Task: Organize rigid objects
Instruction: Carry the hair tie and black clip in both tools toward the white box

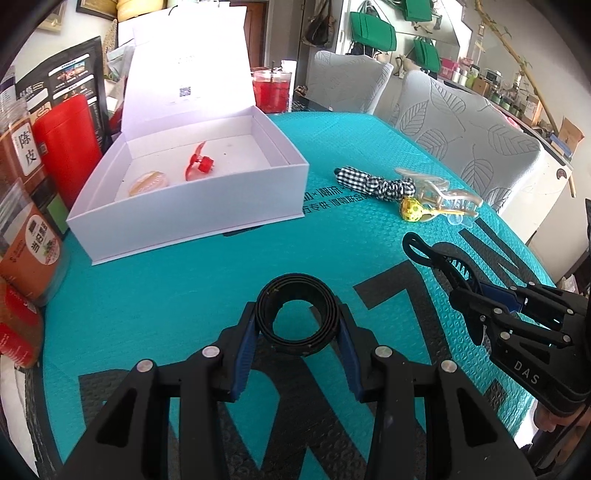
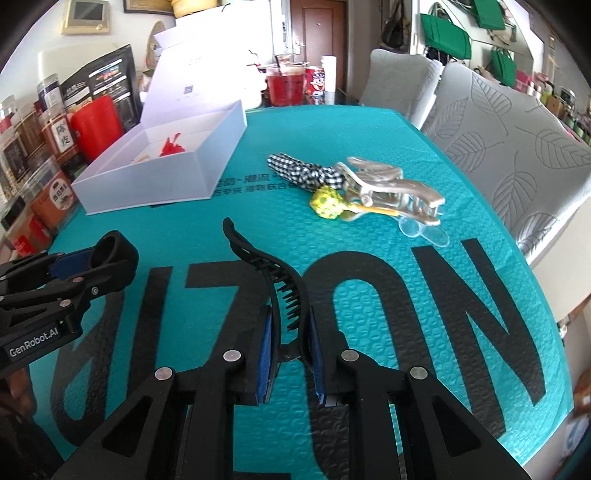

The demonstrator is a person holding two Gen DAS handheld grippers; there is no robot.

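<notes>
Home dining room: table (image 2: 369, 122) under a teal mat, two leaf-patterned chairs (image 2: 498, 122) just beside it, food jars (image 2: 55, 129) along the table's far-left edge, green bags (image 2: 445, 35) hanging beyond the chairs, wooden door (image 2: 321, 26) behind the table.

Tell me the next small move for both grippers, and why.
Probably carry both toward the open white box: the left gripper already clamps the black coiled band, the right gripper the black hair clip, and neither is over the box yet.

Red drink cup (image 1: 272, 90), leaf-print chairs (image 1: 458, 122), green bags (image 1: 373, 31).
</notes>
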